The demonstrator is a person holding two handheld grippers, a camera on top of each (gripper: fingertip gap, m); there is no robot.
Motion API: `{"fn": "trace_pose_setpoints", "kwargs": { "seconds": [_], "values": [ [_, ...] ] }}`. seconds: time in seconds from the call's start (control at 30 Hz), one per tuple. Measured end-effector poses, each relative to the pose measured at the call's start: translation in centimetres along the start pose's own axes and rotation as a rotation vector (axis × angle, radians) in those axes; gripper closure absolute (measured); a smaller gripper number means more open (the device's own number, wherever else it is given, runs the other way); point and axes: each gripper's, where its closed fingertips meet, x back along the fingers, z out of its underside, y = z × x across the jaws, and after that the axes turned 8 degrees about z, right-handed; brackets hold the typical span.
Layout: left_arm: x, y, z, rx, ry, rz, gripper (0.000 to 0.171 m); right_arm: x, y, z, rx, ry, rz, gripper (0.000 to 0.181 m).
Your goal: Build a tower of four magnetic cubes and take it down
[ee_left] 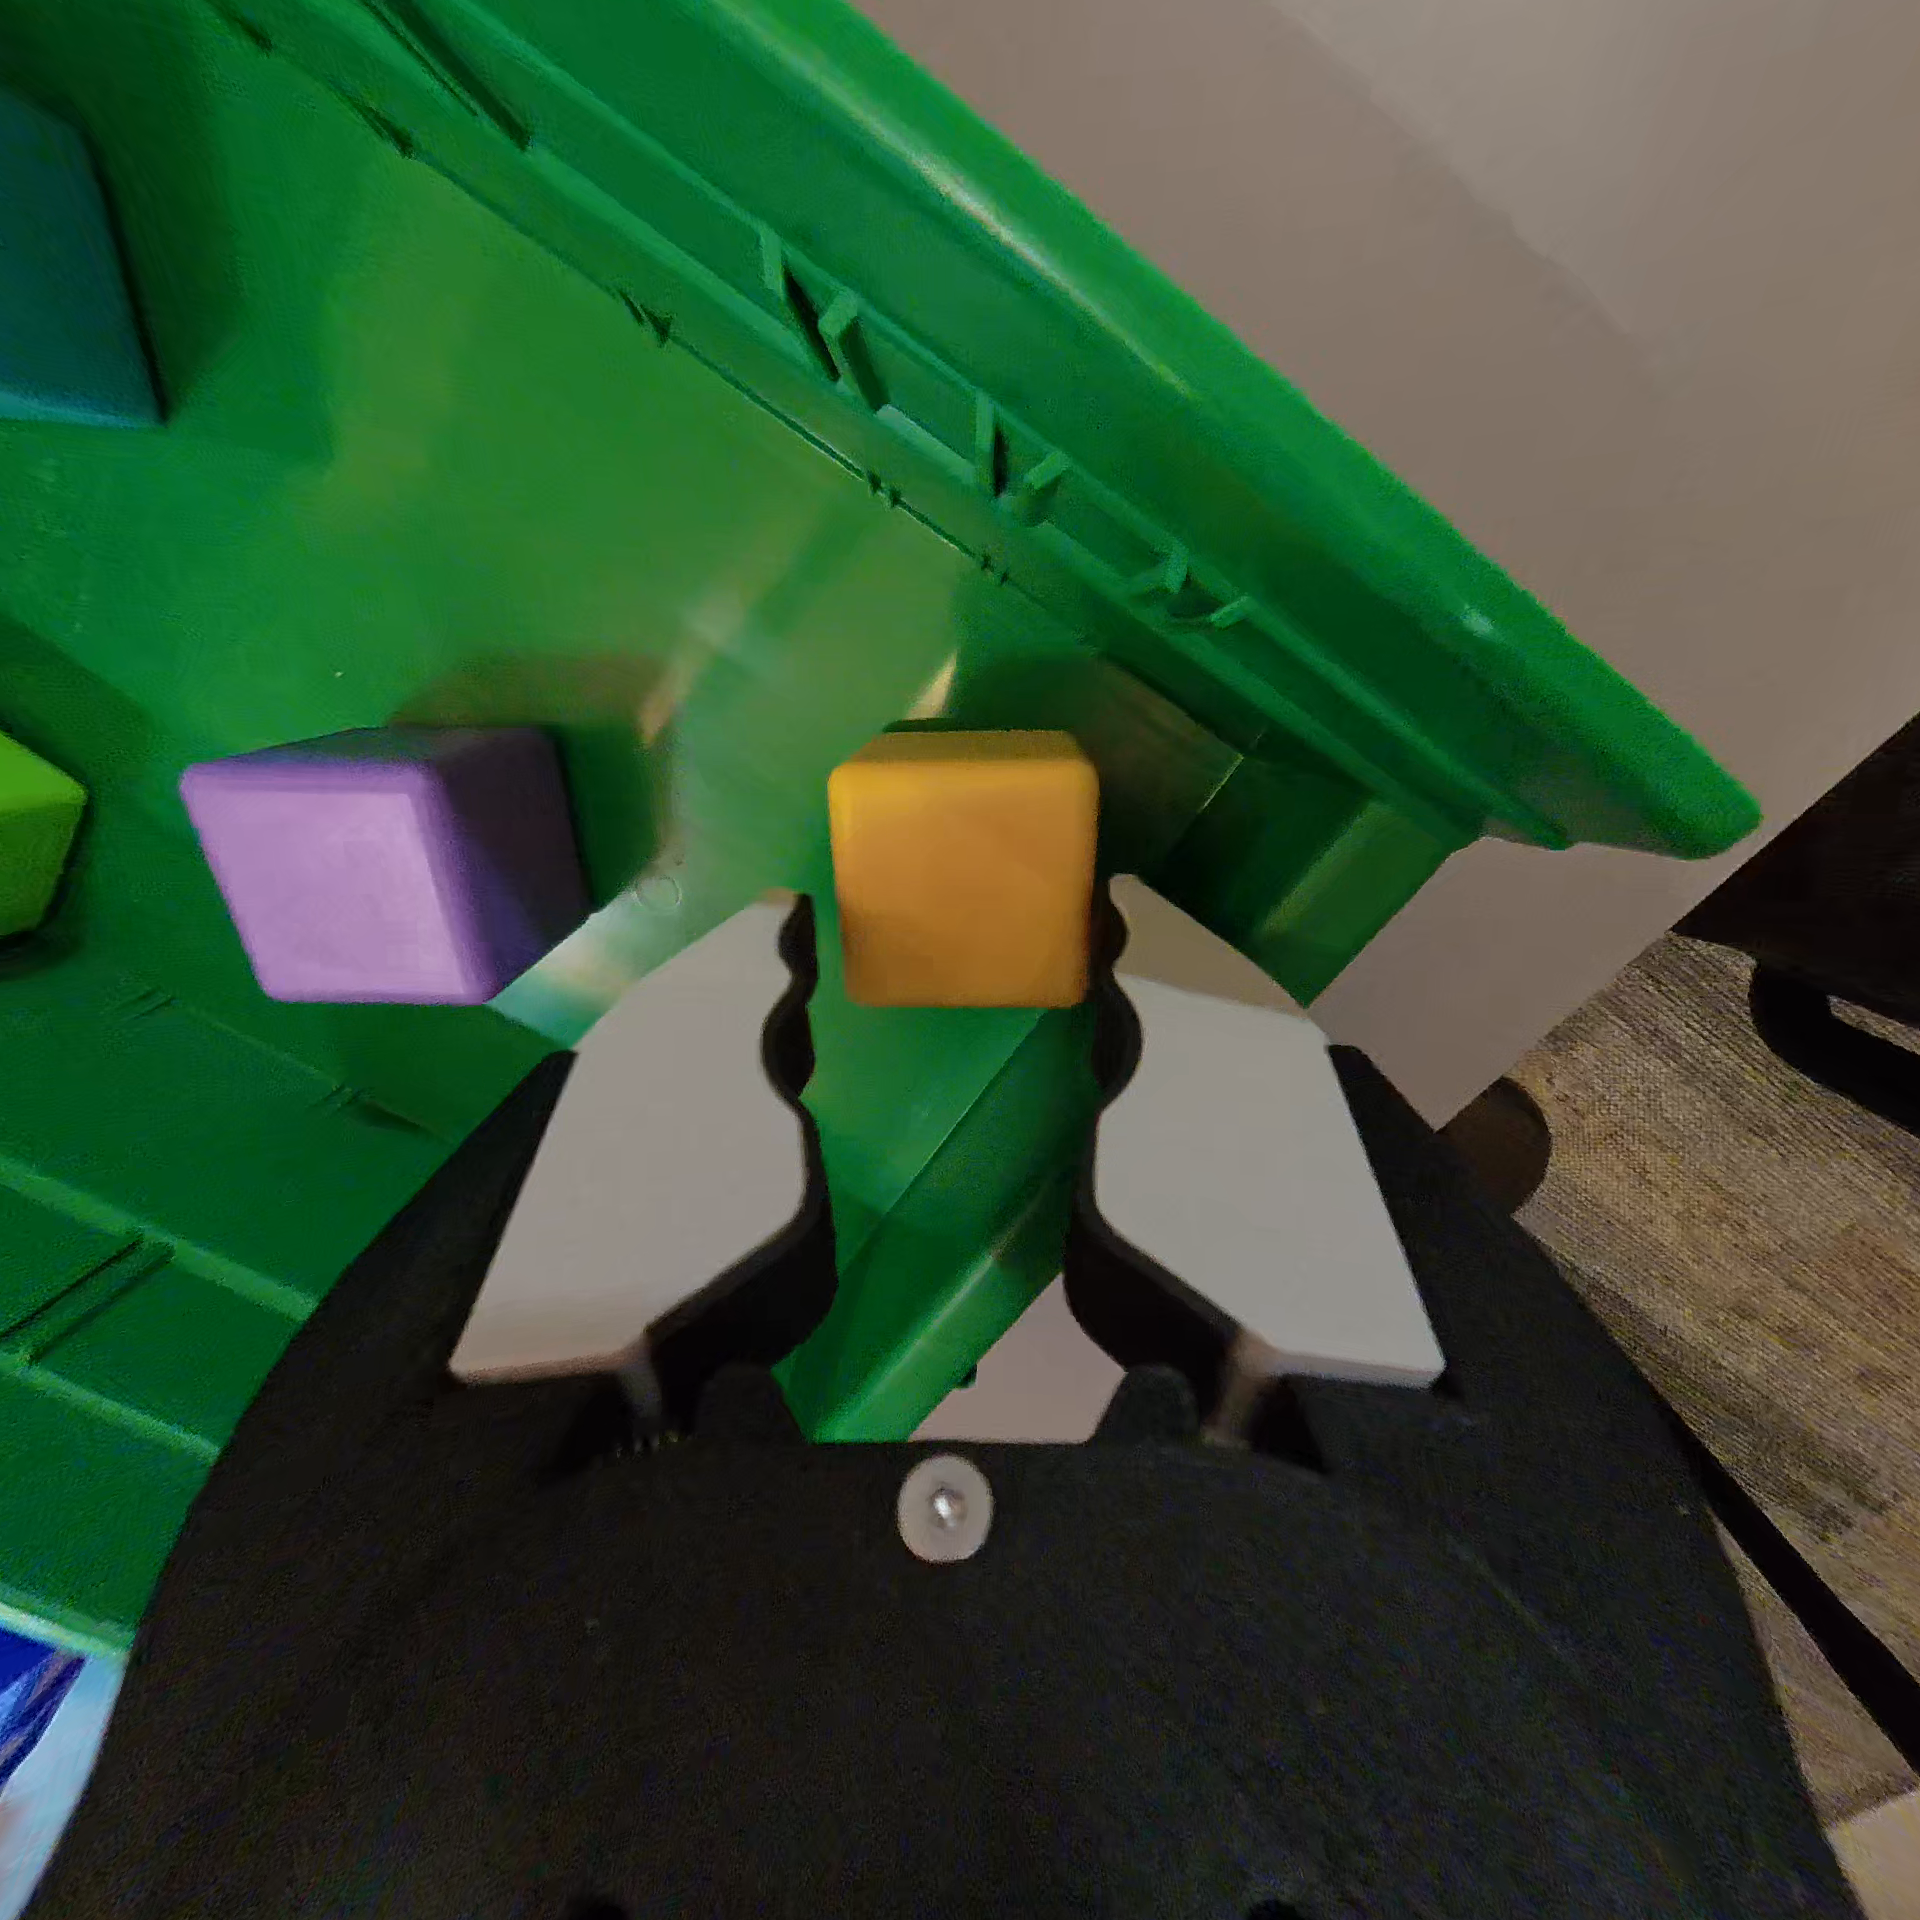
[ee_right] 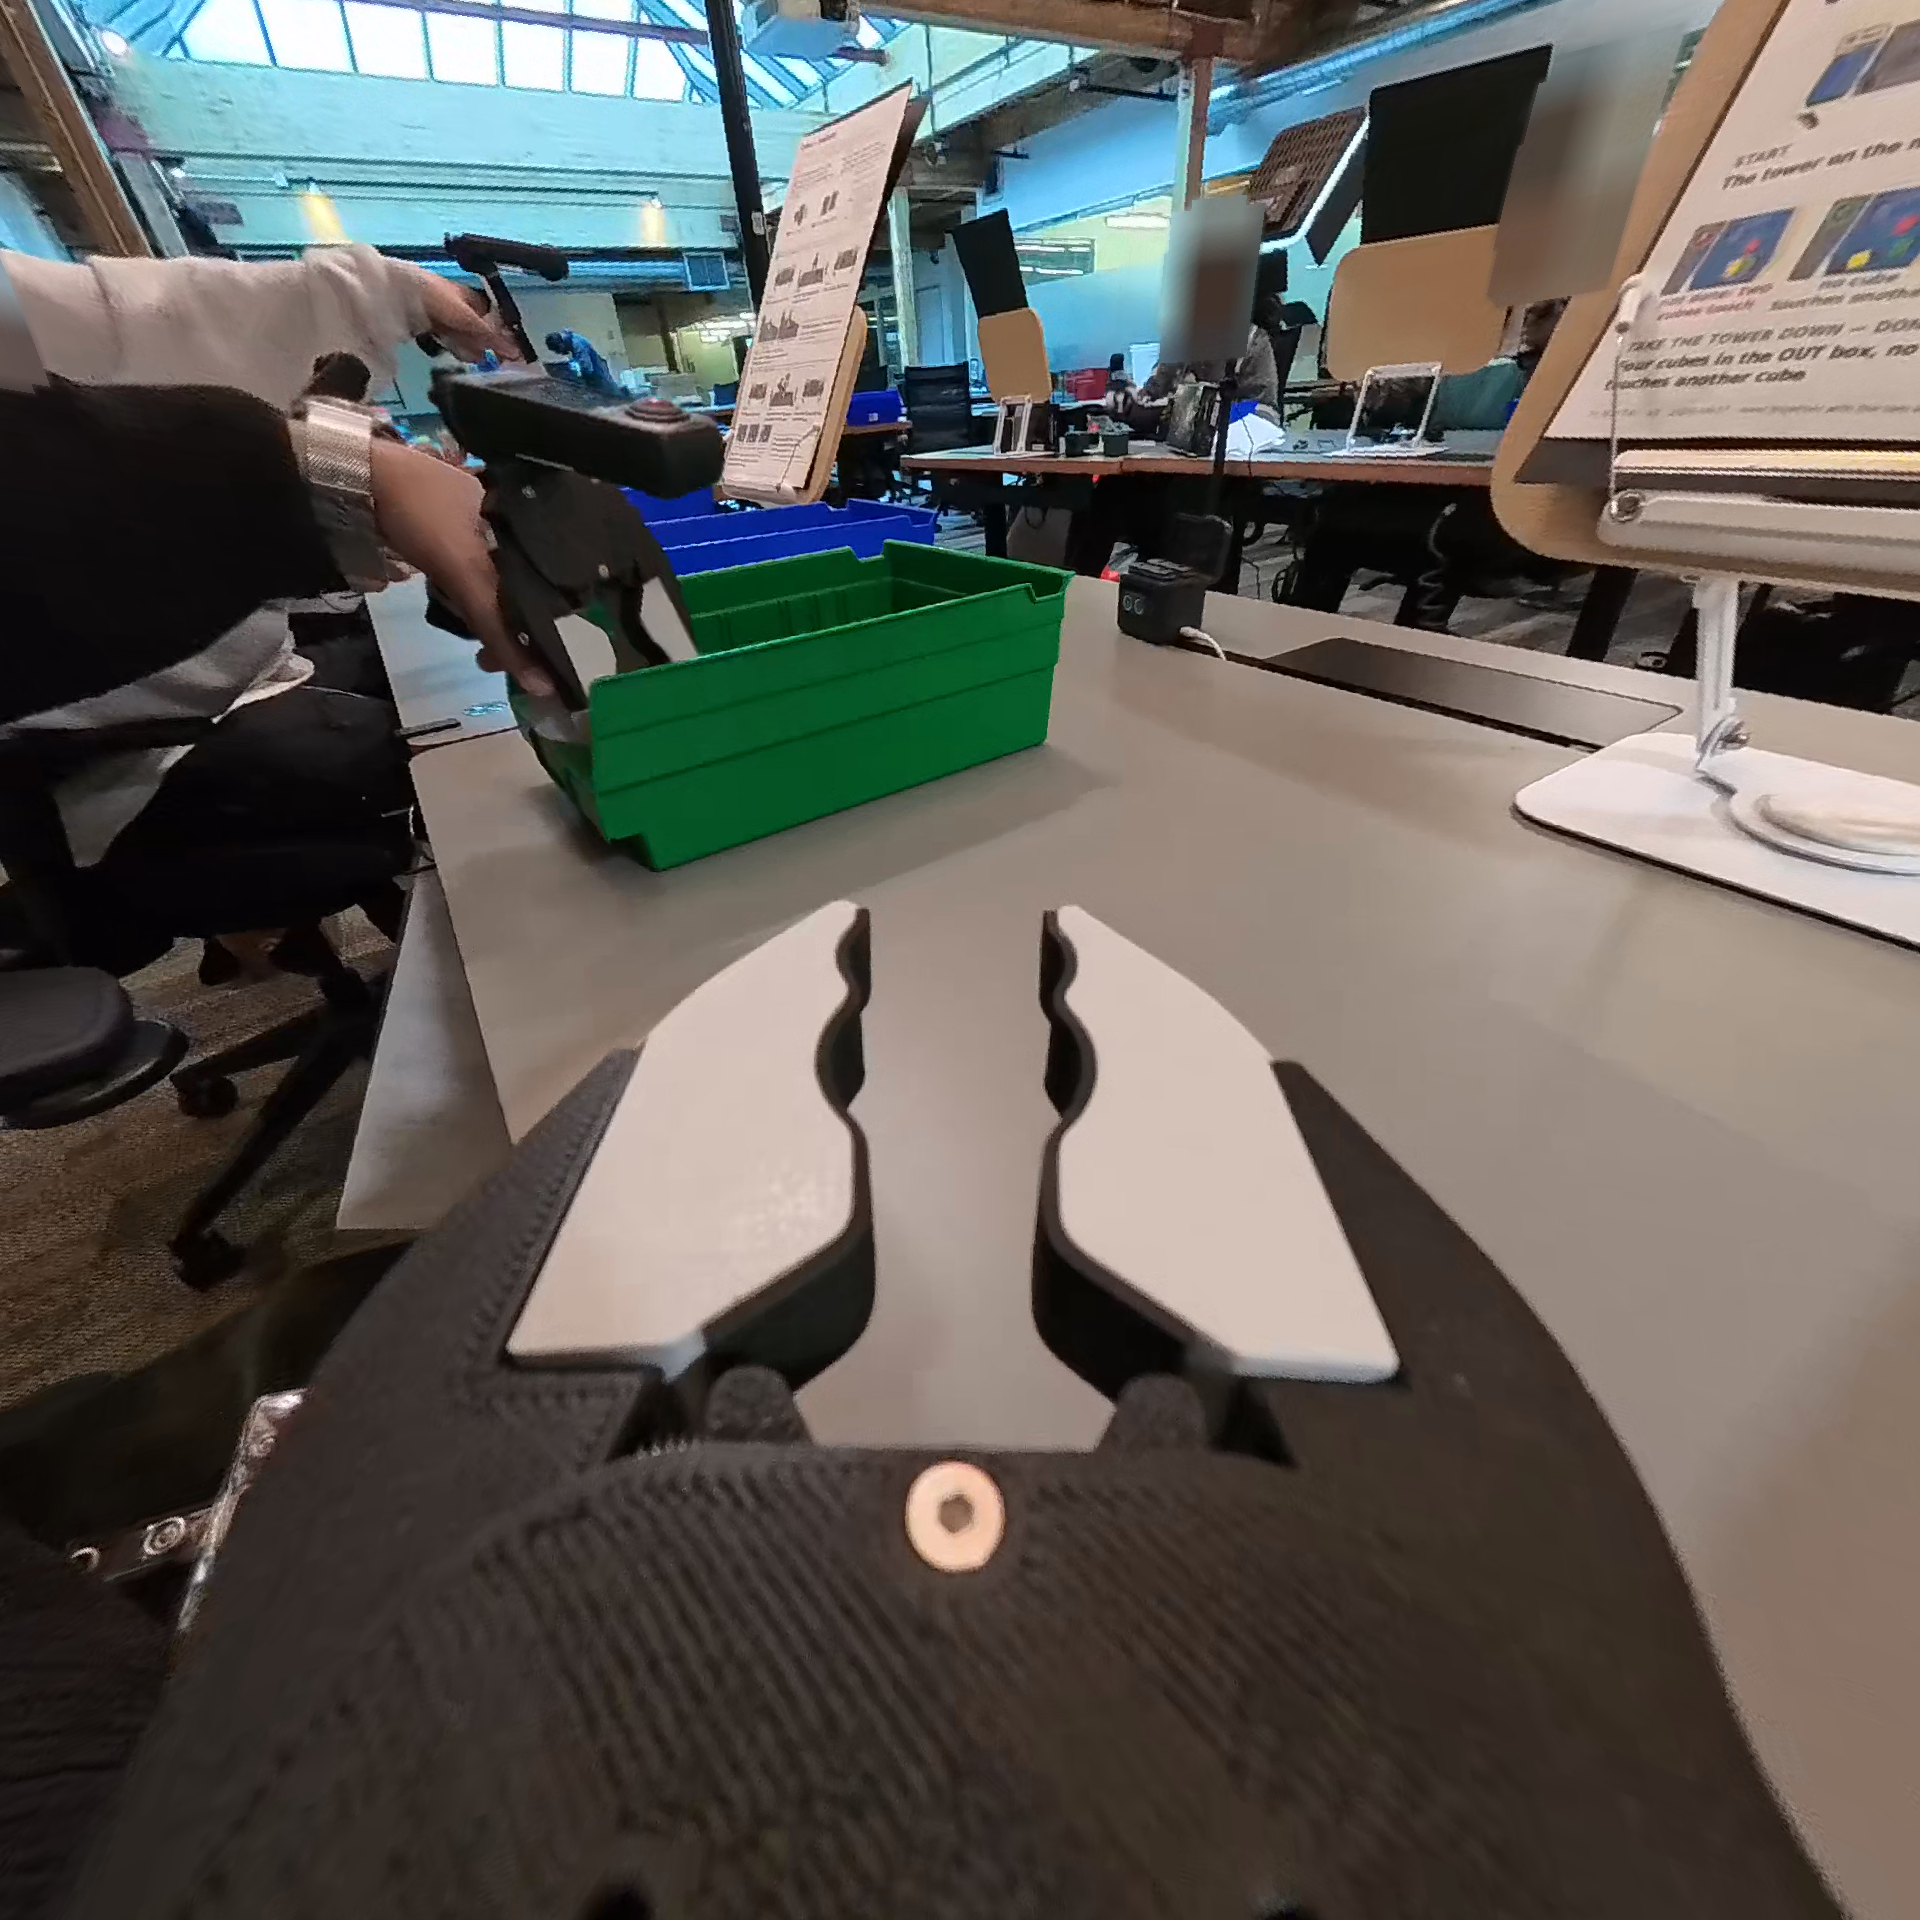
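In the left wrist view my left gripper (ee_left: pixel 956 904) reaches into the green bin (ee_left: pixel 1143 343). Its fingertips press both sides of an orange cube (ee_left: pixel 966 862) near the bin's corner. I cannot tell whether the cube is off the bin floor. A purple cube (ee_left: pixel 384 862) lies to its left, apart from it. A lime cube (ee_left: pixel 31 831) and a teal cube (ee_left: pixel 62 270) show at the left edge. My right gripper (ee_right: pixel 954 914) is open and empty, low over the grey table (ee_right: pixel 1299 935). The right wrist view shows the bin (ee_right: pixel 831 707) with the left gripper (ee_right: pixel 613 665) dipped into its near-left corner.
Blue bins (ee_right: pixel 790 525) stand behind the green one. An instruction board on a white stand (ee_right: pixel 1662 810) is at the right. A small black device (ee_right: pixel 1158 608) sits at the table's far edge. An office chair (ee_right: pixel 104 1039) and a person's arm are at the left.
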Motion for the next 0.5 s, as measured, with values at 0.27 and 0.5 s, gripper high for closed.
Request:
{"fn": "trace_pose_setpoints", "kwargs": {
  "seconds": [0.27,0.5],
  "values": [
    [0.2,0.0,0.1,-0.029,0.013,-0.018,0.121,0.4,-0.1,-0.9,-0.042,-0.018,-0.016,0.15],
    [2.9,0.6,-0.2,-0.033,0.008,-0.116,0.122,1.2,0.3,-2.0,-0.04,-0.048,-0.03,0.151]
  ]
}}
